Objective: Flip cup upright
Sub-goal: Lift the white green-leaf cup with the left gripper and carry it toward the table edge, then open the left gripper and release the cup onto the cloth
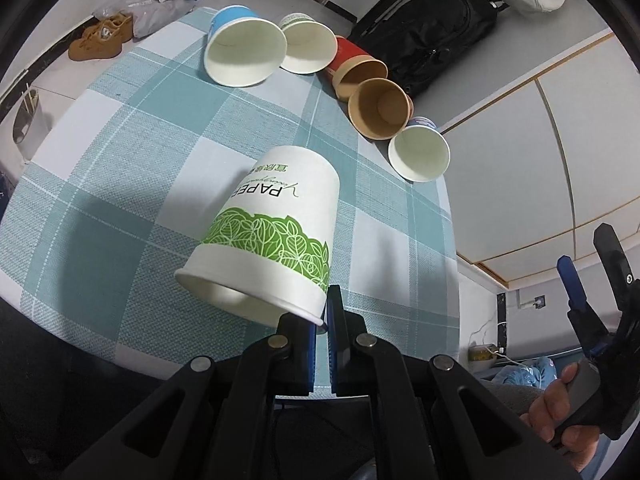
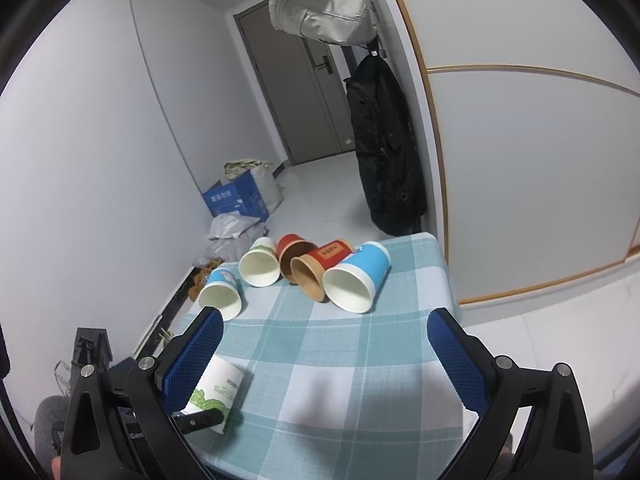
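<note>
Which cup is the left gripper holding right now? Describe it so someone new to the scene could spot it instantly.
On the blue-checked tablecloth, five cups lie on their sides in a row at the far end. Closer in, alone, is the white paper cup with a green leaf band, rim pinched by the left gripper. It is the only one with green leaves and the only one off the cloth.

Black backpack (image 2: 382, 152) hanging, grey bag (image 2: 324, 0) above; blue box (image 2: 236, 200) on floor.

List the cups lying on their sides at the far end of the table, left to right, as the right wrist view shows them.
small blue cup → white cup → red cup → brown cup with red label → large blue cup
</note>
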The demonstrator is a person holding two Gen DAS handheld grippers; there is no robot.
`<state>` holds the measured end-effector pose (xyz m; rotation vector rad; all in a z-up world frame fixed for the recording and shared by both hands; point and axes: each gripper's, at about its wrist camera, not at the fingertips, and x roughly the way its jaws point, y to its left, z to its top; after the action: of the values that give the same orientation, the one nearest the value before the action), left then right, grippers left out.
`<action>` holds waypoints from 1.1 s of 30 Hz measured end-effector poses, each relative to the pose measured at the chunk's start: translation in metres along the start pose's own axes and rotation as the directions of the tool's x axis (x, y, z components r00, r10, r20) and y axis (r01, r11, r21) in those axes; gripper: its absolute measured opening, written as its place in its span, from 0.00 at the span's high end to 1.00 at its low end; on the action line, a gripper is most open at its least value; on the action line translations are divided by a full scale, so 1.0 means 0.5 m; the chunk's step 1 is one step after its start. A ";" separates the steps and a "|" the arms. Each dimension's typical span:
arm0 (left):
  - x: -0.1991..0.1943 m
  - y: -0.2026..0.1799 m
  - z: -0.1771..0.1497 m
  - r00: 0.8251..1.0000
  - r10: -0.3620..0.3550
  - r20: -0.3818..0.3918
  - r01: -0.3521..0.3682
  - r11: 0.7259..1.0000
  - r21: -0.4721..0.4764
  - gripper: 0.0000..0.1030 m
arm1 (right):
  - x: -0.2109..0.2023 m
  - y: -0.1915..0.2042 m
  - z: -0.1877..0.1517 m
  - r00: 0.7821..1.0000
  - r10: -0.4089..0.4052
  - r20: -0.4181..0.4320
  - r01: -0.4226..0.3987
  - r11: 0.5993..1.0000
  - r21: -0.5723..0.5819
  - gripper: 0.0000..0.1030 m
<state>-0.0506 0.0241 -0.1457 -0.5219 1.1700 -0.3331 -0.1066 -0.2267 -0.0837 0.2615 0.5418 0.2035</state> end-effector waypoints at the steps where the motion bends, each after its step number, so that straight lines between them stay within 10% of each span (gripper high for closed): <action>1: 0.001 0.001 0.002 1.000 -0.003 0.000 0.003 1.000 -0.007 0.99 | -0.001 0.000 -0.001 1.000 0.001 0.000 -0.001 1.000 0.001 0.00; 33: -0.020 -0.018 -0.014 0.998 0.056 -0.039 -0.053 0.996 0.072 0.54 | 0.009 0.003 -0.002 1.000 -0.019 -0.020 0.019 1.000 0.010 0.00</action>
<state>-0.0606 0.0202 -0.1347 -0.4221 1.2057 -0.3382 -0.1033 -0.2241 -0.0863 0.2641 0.5651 0.1855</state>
